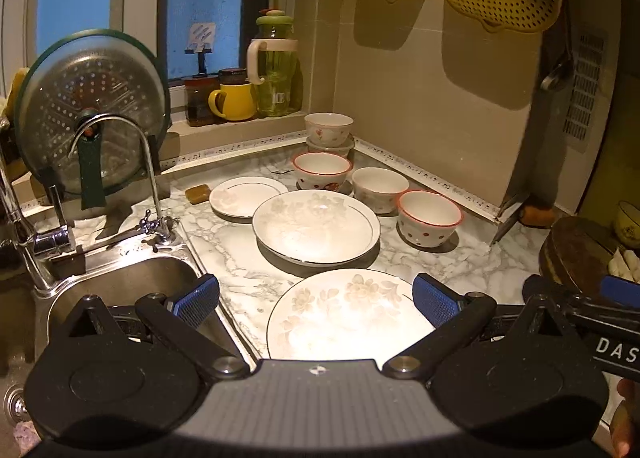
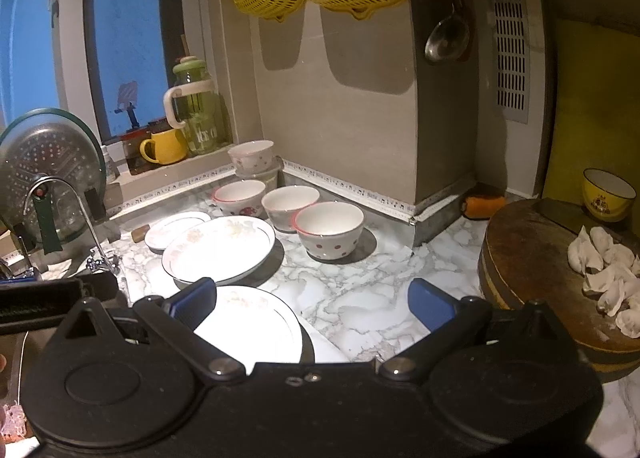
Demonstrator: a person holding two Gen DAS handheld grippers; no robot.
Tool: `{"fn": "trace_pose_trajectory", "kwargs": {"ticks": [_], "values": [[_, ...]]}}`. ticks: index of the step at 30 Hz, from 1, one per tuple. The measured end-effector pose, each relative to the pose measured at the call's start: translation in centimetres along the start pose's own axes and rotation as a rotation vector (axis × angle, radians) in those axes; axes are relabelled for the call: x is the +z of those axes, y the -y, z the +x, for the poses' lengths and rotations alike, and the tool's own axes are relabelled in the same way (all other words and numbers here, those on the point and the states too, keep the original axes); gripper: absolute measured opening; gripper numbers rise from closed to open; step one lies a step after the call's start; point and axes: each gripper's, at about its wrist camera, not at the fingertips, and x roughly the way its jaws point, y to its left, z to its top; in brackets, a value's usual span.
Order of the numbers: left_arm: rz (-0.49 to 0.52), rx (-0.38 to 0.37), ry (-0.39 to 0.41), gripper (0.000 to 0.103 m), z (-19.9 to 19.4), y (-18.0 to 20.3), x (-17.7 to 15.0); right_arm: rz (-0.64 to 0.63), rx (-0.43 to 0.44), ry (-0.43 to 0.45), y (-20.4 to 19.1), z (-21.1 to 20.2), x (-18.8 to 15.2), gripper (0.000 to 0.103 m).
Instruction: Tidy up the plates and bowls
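The desk has a white and grey marble pattern. On it lie three floral plates: a near plate, a deep middle plate and a small plate behind it. Three bowls stand on the desk beside them: two red-rimmed bowls and a white bowl between them. In the corner, one bowl sits on a container. A round wooden board with dumplings rests at the right.
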Motion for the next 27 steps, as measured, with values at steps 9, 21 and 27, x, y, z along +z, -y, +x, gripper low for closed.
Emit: {"fn": "trace_pose_trajectory", "kwargs": {"ticks": [9,21,27], "values": [[-0.022,-0.047,-0.005,0.103,-0.4,-0.4,-0.1,0.003,0.009,-0.001,0.2,-0.3,0.0,0.103],[0.000,-0.040,0.017,0.103,-1.0,-0.2,-0.3,0.007,0.007,-0.005,0.1,-0.6,-0.3,0.103],[0.004,-0.019,0.022,0.103,-1.2,-0.2,-0.5,-0.004,0.015,0.000,0.0,-0.8,-0.2,0.103]]}}
